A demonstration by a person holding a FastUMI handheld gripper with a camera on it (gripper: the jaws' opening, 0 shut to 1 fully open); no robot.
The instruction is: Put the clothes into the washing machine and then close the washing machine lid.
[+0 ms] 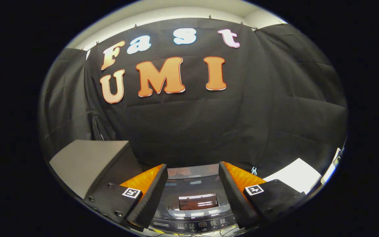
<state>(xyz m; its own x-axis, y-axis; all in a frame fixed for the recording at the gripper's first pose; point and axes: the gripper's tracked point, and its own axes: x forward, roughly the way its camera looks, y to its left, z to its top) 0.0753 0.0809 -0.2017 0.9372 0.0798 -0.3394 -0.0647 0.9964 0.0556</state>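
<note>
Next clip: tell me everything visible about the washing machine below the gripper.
The dark grey top-loading washing machine lies below and between the fingers of the open gripper, which holds nothing and does not touch it. Its glossy lid looks shut and mirrors ceiling lights. A control panel with small buttons and a display runs along the near edge. Whether clothes are inside cannot be told. Black cloth hangs behind it.

You've got a dark grey washing machine with a glossy tinted lid throwing white light streaks, plus a black control strip with pale markings. Grey block next to it, white sheet on the other side. Black cloth wall behind, cream ceiling above.
</note>
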